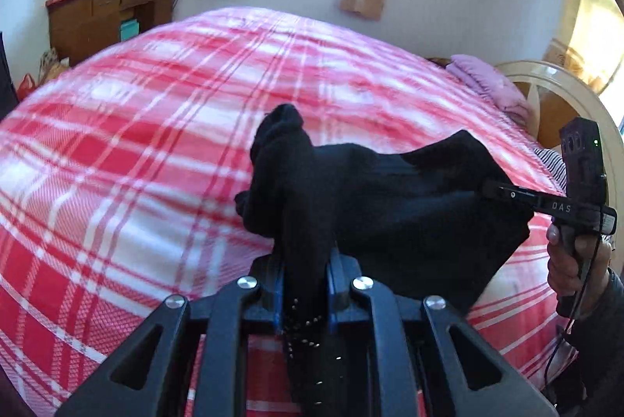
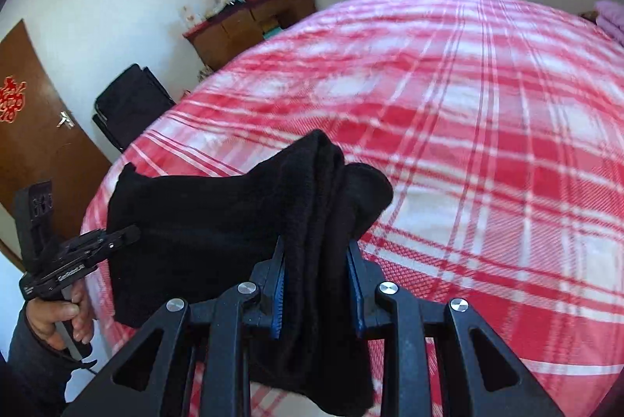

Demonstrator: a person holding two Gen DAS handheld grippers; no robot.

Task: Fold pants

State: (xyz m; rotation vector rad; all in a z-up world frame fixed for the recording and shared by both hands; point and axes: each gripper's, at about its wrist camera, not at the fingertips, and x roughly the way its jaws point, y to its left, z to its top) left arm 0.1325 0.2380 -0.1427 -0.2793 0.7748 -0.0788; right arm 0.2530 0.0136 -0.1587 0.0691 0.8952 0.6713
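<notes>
1. Two claws hold one garment: left claw [image 1: 306,280] pinches a bunched end of the black pants [image 1: 390,191], fabric hanging through its jaws.
2. Pants span between both claws, long axis running claw to claw, lifted above the plaid bed [image 1: 136,144].
3. Right claw [image 2: 318,284] clamps the other bunched end; neither hand is nearer, next lay-down likely needs both lowering together.

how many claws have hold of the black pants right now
2. The left claw pinches one bunched end of the black fabric pants; the right claw clamps the other end, cloth stretched between them above the red plaid bedspread.
</notes>
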